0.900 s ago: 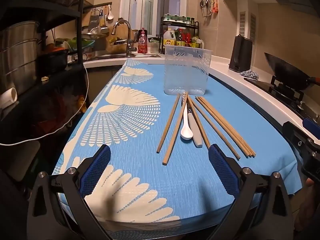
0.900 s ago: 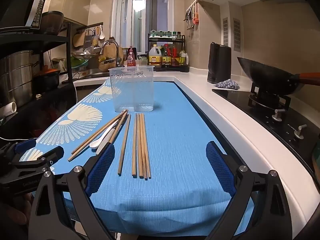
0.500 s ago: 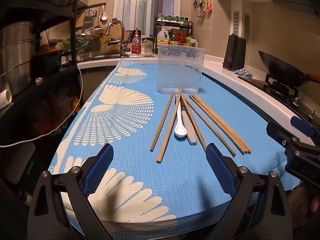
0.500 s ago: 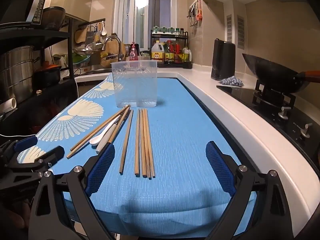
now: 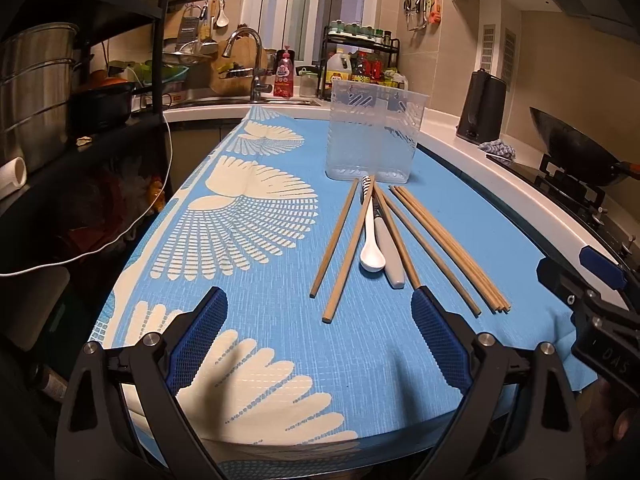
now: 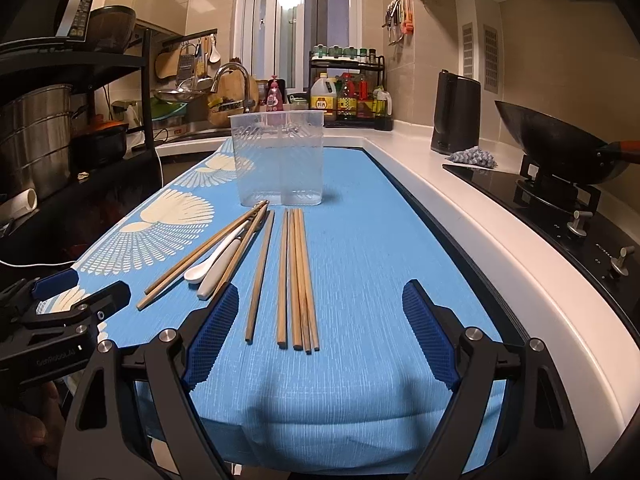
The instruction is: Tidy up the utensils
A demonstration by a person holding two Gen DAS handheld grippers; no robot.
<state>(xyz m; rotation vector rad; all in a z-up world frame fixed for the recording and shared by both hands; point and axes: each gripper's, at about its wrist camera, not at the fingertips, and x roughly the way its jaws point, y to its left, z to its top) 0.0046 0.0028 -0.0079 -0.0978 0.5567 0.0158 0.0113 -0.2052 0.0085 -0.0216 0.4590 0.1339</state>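
Low over the near edge of the counter [image 5: 460,152], both tongs point forward along the blue mat [image 6: 360,264] toward the far wall. The left tongs [image 5: 320,336] hover with their blue-padded fingers [image 5: 200,332] spread wide and nothing between them (the gap frames a bare stretch of mat with a white fan print). The right tongs [image 6: 320,328] are likewise spread wide and hold nothing, their fingers [image 6: 428,332] level just above the mat's near end; the tips of a group of chopsticks [image 6: 298,280] lie on the mat between them, untouched.

From the left wrist view, the right tongs show at the right edge, beside and slightly ahead of the left pair; from the right wrist view the left tongs appear at the left edge, held in a hand whose details are too dark to make out.

All the utensils lie on the mat in a loose fan, their far ends gathering near the base of a clear plastic container [image 5: 376,136] that stands upright farther along the mat. A white spoon [image 5: 370,240] rests bowl toward the camera, with a pale grey-handled utensil [image 5: 390,256] just beside it, both flanked by single chopsticks. On the stove at right sits a dark wok [image 6: 556,148].
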